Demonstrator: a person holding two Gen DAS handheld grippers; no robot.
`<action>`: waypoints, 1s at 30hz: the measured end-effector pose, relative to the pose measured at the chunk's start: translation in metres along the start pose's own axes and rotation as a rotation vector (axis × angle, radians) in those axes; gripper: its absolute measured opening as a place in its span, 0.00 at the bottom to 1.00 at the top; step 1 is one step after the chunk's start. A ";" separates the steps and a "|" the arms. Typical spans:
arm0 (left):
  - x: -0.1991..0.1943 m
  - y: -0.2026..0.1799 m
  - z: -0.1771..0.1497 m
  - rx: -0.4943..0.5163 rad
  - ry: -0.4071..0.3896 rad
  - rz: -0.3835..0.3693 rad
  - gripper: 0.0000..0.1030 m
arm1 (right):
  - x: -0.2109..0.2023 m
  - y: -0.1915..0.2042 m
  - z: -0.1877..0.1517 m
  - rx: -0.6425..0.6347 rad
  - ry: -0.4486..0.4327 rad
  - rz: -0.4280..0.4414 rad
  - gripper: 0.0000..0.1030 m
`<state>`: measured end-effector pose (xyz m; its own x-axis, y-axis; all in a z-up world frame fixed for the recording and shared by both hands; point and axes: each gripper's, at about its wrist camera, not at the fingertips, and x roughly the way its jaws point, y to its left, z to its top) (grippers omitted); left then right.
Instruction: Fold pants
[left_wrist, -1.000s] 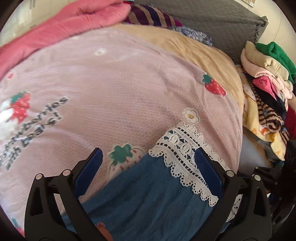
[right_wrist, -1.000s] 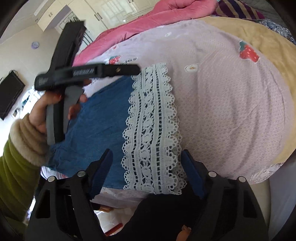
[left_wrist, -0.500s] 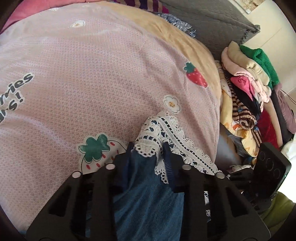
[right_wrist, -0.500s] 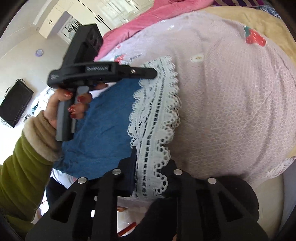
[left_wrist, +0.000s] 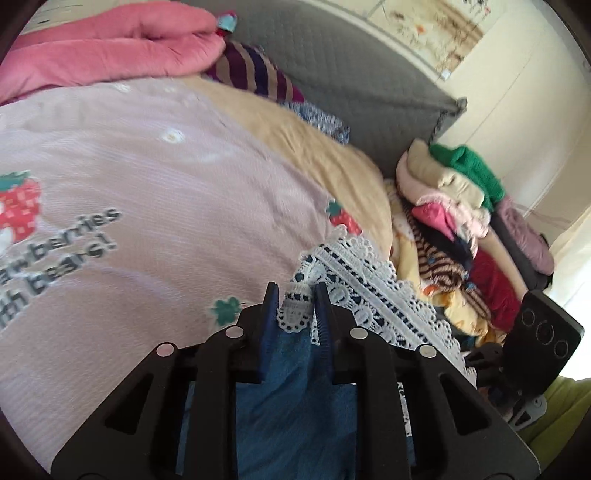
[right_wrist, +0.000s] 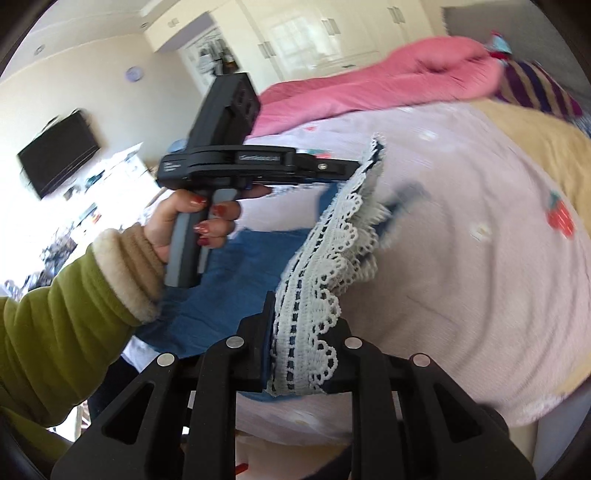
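Denim pants (left_wrist: 291, 398) with a white lace hem (right_wrist: 317, 295) are pinched at two hem points: left gripper (left_wrist: 295, 306) and right gripper (right_wrist: 306, 354) are each clamped on lace, their jaws having just closed on it. Hem is raised off the strawberry-print quilt (left_wrist: 155, 206), presumably so it can be carried over for a fold; the rest lies on the bed.

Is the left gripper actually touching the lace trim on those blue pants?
Touching. The left wrist view shows the left gripper pinching the lace trim between both pads.
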<state>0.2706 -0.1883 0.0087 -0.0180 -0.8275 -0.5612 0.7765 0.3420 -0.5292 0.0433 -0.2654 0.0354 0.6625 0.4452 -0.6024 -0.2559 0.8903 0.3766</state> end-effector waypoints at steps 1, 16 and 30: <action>-0.008 0.003 -0.002 -0.006 -0.015 0.004 0.13 | 0.003 0.007 -0.002 -0.019 0.004 0.005 0.17; -0.117 0.068 -0.095 -0.246 -0.013 0.202 0.13 | 0.141 0.143 -0.031 -0.397 0.226 -0.018 0.17; -0.180 0.057 -0.146 -0.314 -0.163 0.326 0.51 | 0.087 0.115 -0.016 -0.263 0.090 0.146 0.56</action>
<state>0.2256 0.0452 -0.0133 0.3128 -0.7053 -0.6361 0.4975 0.6922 -0.5228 0.0608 -0.1224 0.0151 0.5436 0.5664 -0.6195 -0.5246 0.8054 0.2760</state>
